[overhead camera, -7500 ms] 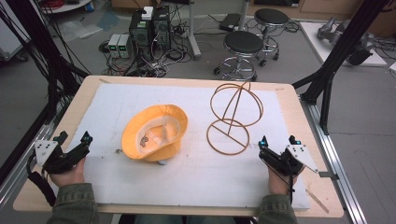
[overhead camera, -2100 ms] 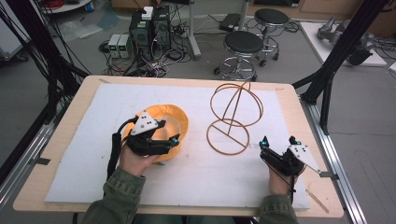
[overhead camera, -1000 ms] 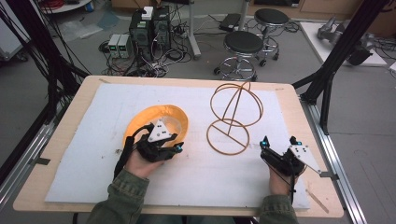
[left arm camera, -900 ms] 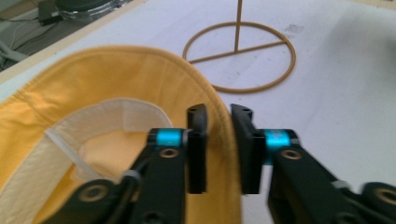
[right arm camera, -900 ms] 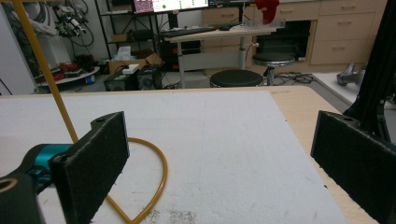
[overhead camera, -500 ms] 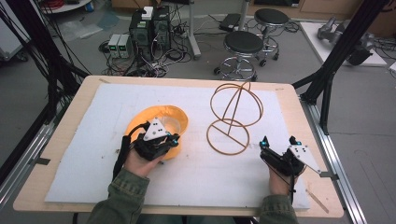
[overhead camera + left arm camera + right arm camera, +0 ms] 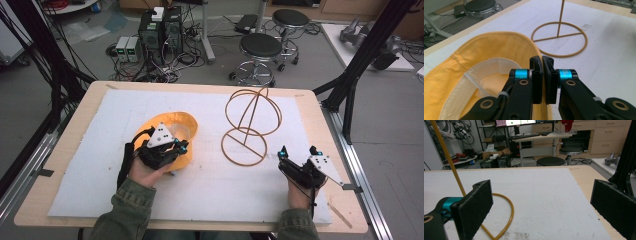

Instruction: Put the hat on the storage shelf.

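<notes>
Pinching hat (image 7: pixel 172 131) brim, left gripper (image 7: pixel 176 148) jaws clamped, centre-left | right gripper (image 7: pixel 296 152) resting lower right, jaws apart

The left tool (image 7: pixel 176 146) covers the near brim of the yellow hat (image 7: pixel 175 125) in the high view, the hat's crown is perhaps folded underneath, and the picture's top edge cuts off the wire stand (image 7: pixel 559 38) in the left gripper view.

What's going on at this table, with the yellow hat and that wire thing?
A person works with a hand-held gripper in each hand. The left hand-held gripper has just closed its jaws on the brim of the yellow fabric hat, which lies upside down on the white mat. The right hand-held gripper rests open near the tan wire hat stand, holding nothing.
</notes>
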The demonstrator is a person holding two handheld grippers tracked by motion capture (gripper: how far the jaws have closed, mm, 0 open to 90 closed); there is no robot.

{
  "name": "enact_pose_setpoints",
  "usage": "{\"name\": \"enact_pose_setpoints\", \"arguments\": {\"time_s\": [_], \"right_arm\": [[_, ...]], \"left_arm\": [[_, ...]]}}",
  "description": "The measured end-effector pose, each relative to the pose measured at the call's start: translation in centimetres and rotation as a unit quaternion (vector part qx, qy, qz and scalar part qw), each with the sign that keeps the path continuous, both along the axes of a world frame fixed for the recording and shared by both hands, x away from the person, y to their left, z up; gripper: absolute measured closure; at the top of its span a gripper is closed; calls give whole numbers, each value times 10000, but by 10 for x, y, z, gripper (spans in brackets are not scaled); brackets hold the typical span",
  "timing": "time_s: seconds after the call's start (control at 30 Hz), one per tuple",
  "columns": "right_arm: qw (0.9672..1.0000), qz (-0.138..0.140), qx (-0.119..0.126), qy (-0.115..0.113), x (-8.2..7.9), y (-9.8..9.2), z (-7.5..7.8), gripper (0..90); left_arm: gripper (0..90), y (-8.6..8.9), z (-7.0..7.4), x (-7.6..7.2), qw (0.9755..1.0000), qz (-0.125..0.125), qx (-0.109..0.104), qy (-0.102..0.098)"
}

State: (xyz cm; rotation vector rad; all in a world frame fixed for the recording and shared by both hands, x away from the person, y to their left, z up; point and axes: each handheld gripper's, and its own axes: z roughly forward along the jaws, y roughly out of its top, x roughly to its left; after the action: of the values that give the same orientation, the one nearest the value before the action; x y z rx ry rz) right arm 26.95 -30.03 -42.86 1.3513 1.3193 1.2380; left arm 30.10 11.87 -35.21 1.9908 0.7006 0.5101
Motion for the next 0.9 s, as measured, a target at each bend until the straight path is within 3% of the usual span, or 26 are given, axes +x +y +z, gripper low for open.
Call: {"name": "enact_pose_setpoints", "arguments": {"time_s": [0.23,0.7,0.83,0.9], "right_arm": [[10000,0,10,3,0,0,0,32],[10000,20,0,17,0,1,0,32],[10000,28,-4,22,0,1,0,32],[10000,33,-4,22,-1,1,0,31]], "left_arm": [[866,6,8,1,10000,72,-25,-38],[867,32,30,3,9982,361,-421,-241],[867,40,40,3,9960,405,-725,-331],[867,45,49,2,9934,396,-1005,-384]]}}
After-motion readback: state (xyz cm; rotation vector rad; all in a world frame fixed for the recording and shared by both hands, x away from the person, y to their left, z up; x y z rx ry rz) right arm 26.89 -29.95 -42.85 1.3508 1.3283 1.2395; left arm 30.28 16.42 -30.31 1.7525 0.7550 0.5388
